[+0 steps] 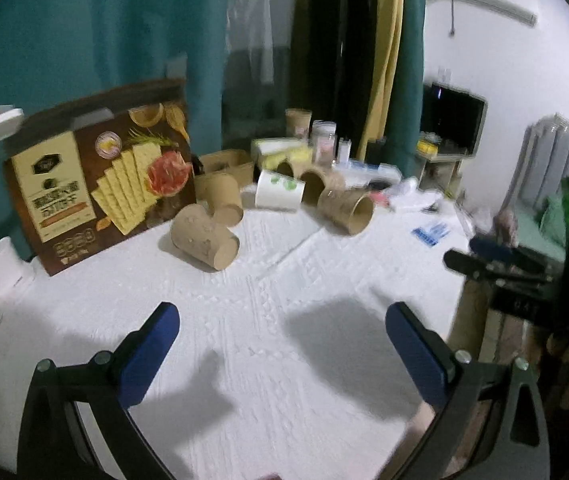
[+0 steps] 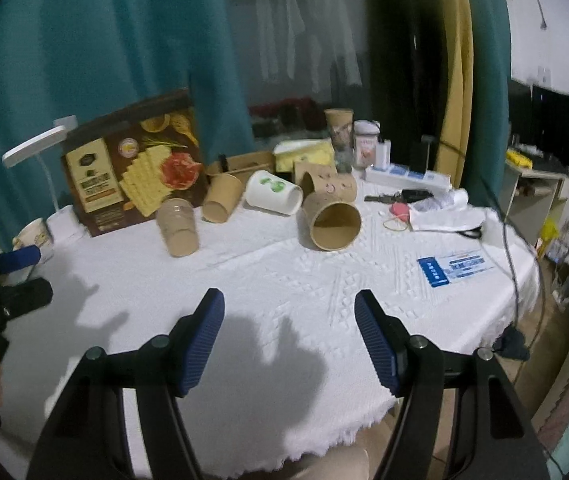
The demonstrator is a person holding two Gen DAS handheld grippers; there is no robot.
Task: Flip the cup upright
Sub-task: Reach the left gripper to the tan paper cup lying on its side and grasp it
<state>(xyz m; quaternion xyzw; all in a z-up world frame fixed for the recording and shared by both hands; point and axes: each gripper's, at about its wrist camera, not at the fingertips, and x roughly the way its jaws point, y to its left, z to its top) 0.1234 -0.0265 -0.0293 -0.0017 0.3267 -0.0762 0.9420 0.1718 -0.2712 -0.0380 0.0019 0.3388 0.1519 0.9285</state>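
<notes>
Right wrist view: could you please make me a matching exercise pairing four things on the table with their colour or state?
Things:
1. cracker box
2. printed cup
3. large kraft cup
4. card

States:
A. lying flat, blue and white
B. standing, mostly brown
C. on its side, white with green
D. on its side, brown, mouth toward the camera

Pairs: 1-B, 2-C, 3-D, 4-A

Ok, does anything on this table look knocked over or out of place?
Yes. Several paper cups lie tipped on their sides on the white tablecloth: brown ones near the cracker box, such as and, a white cup with green print, and a wide brown one with its mouth facing the camera. No spill is visible.
</notes>
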